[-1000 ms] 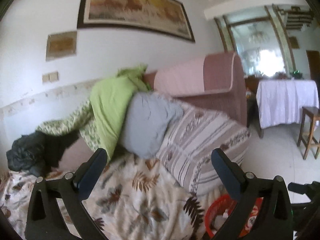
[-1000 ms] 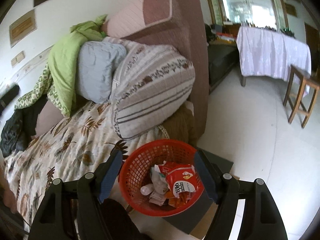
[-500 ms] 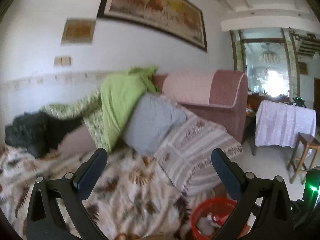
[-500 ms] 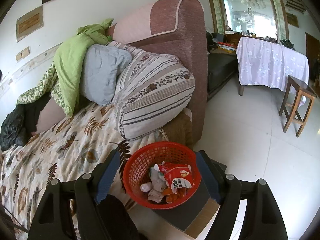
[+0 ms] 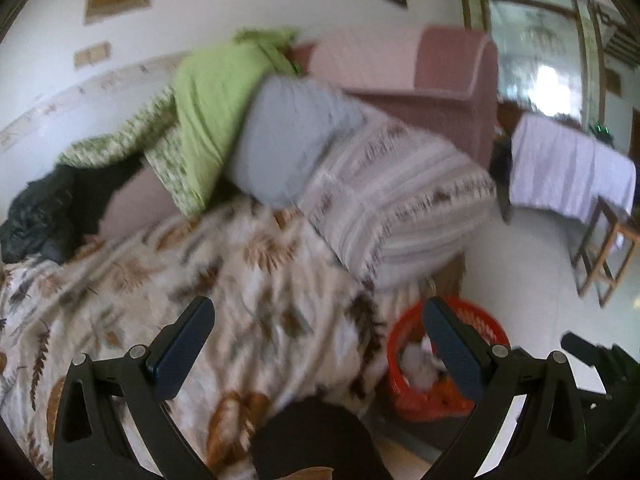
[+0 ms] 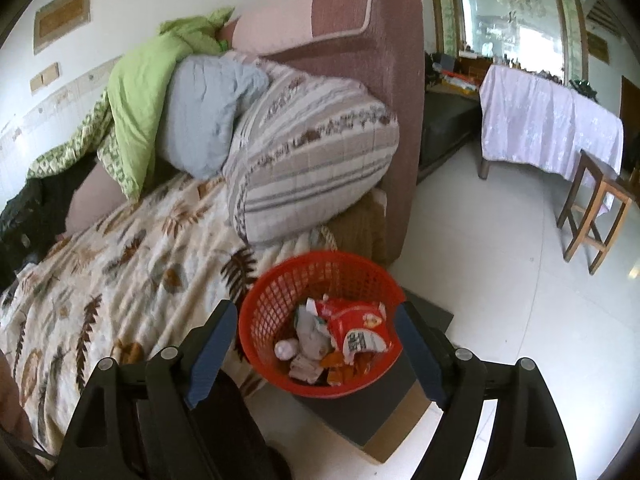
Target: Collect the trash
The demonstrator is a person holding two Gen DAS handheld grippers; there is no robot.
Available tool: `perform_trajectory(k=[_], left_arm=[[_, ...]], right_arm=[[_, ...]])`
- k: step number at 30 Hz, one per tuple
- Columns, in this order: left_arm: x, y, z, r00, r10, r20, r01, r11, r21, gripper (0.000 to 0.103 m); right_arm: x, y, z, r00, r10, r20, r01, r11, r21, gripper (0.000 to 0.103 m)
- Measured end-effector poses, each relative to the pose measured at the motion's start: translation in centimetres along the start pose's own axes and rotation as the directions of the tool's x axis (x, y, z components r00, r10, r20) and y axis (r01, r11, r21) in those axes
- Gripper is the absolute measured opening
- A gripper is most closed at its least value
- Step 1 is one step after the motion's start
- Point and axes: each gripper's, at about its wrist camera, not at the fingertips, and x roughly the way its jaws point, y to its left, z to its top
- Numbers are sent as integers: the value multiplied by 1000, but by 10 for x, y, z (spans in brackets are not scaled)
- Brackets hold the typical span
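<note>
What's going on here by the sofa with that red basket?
A person is collecting trash with a two-finger tool in each hand. The red basket sits on a dark box beside the sofa and already holds a red snack wrapper and crumpled paper. The right tool hangs over the basket with its jaws wide and nothing between them. The left tool is open and empty too, above the leaf-print blanket.

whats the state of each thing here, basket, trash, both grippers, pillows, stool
red basket: upright on a dark box beside the sofa, partly filled
red snack wrapper: crumpled, lying in the basket on other trash
left gripper: jaws open, nothing between them
right gripper: jaws open, empty, have just been opening
striped pillow: leaning on the sofa arm
grey pillow: propped behind it
wooden stool: standing upright
</note>
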Motion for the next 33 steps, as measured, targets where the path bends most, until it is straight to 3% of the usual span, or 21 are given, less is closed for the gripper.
perform_trajectory(k=[6,33], left_arm=[[19,-11,-13,996,-18,-87,21,999,29,103],[39,-19,-22,984,-21,-178,29,998,46,103]], right_arm=[[7,-3,-3,1000,-21,-17,21,1000,1,84],[18,-8,-8,998,-46,-40,47,999,11,84]])
